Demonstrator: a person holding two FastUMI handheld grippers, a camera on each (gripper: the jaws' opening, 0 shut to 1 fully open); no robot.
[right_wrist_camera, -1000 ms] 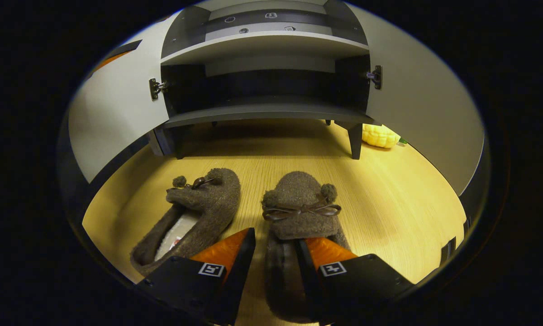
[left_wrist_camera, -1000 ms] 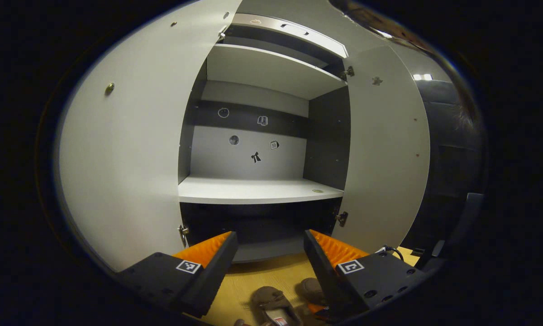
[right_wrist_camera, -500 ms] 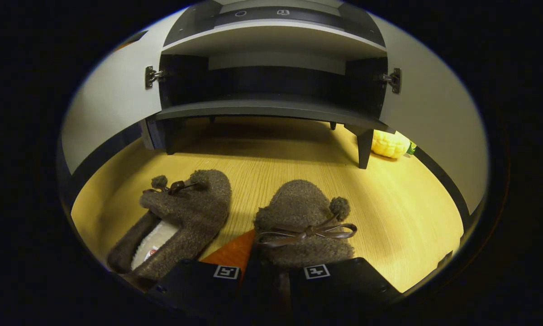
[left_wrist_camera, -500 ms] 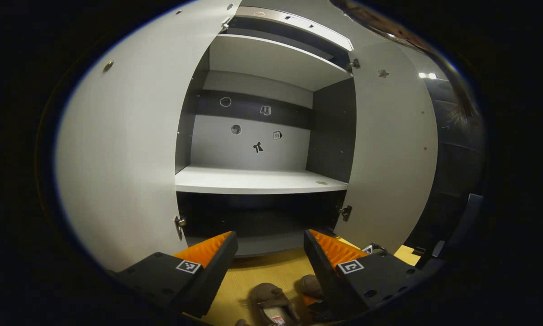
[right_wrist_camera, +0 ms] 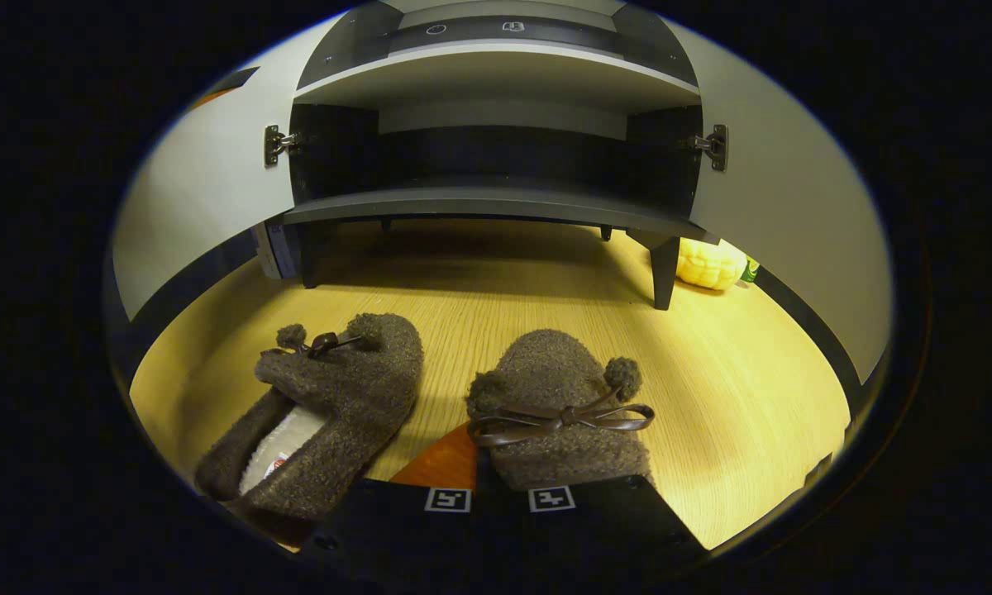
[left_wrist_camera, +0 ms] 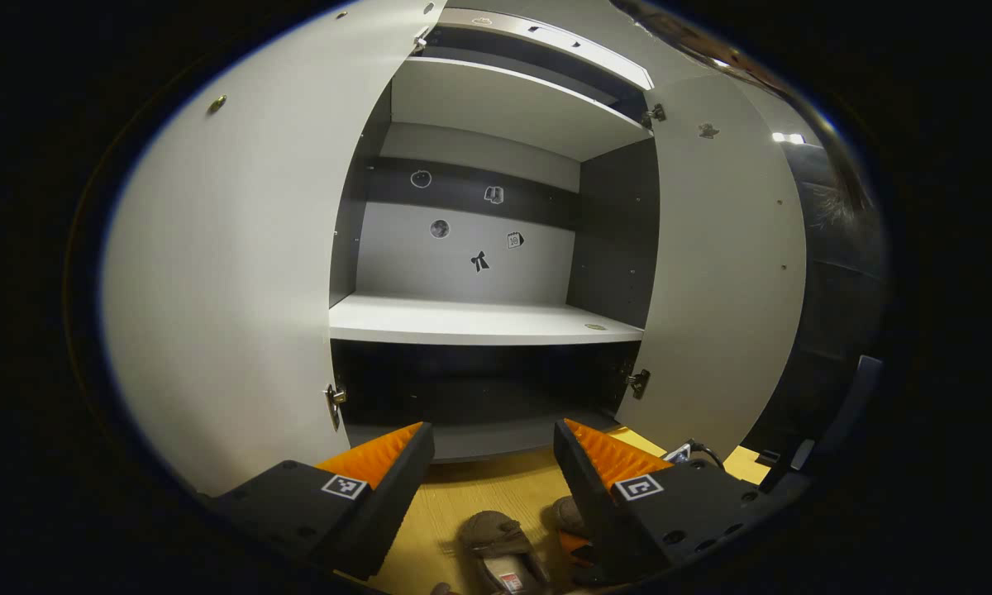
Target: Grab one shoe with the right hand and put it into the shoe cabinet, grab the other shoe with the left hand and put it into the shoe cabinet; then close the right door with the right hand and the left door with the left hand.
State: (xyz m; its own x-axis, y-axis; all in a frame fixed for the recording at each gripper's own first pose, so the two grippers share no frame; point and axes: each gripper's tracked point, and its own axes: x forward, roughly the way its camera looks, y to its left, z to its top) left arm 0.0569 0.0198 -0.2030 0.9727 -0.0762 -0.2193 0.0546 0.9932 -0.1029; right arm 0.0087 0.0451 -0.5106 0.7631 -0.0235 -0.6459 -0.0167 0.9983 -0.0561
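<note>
Two brown fuzzy slippers with bows lie on the wooden floor in front of the open shoe cabinet [right_wrist_camera: 488, 202]. My right gripper [right_wrist_camera: 484, 463] is shut on the right slipper [right_wrist_camera: 558, 397], pinching its left side wall near the opening. The left slipper [right_wrist_camera: 331, 405] lies tilted beside it, untouched. In the left gripper view my left gripper [left_wrist_camera: 492, 450] stands open and holds nothing, facing the cabinet's middle shelf [left_wrist_camera: 479, 321]. Both slippers [left_wrist_camera: 496, 537] show low between its fingers, far below.
Both cabinet doors stand wide open, the left door [left_wrist_camera: 231, 273] and the right door [left_wrist_camera: 719, 273] flanking the shelves. A yellow corn-like toy [right_wrist_camera: 711, 263] lies by the cabinet's right leg [right_wrist_camera: 664, 268]. Bare wooden floor [right_wrist_camera: 736, 388] stretches to the right of the slippers.
My right gripper's fingers have closed from open onto the right slipper's side. The left gripper has shifted only slightly in front of the cabinet, still open.
</note>
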